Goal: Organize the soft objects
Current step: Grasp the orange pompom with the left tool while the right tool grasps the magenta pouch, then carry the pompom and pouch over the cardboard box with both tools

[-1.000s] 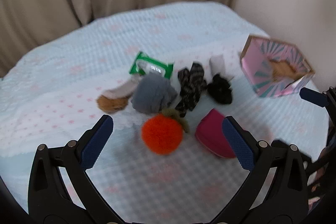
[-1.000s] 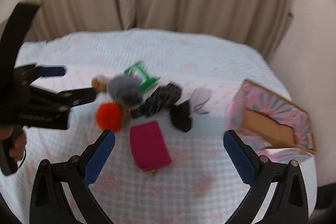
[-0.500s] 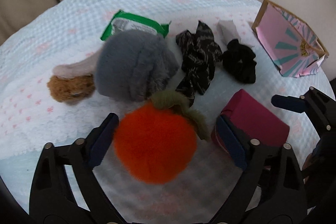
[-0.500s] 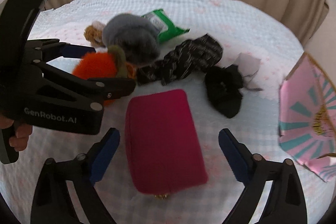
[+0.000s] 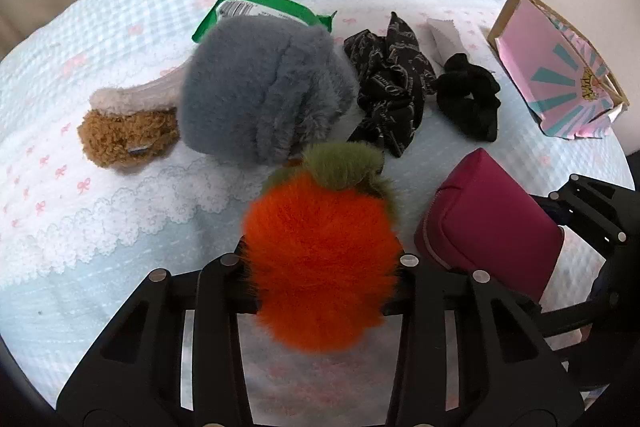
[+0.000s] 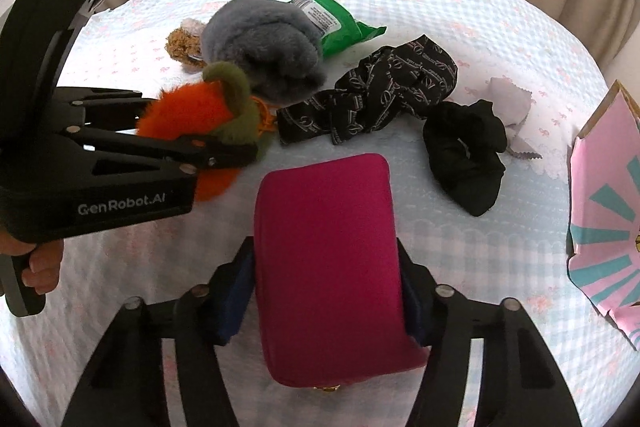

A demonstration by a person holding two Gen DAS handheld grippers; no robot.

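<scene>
Two grasps: left hand-held gripper [image 5: 322,263] clamps orange plush [image 5: 320,263]; right hand-held gripper [image 6: 326,291] clamps magenta pouch [image 6: 328,267].

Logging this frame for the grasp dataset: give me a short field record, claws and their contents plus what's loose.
left claw: shut on orange plush
right claw: shut on magenta pouch
loose on bedspread: grey plush, brown plush, green packet, patterned scrunchie, black scrunchie
far right: pink box

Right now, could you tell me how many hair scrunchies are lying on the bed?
2: a patterned black scrunchie beside the grey plush, and a plain black scrunchie right of it. Others may be hidden.
</scene>
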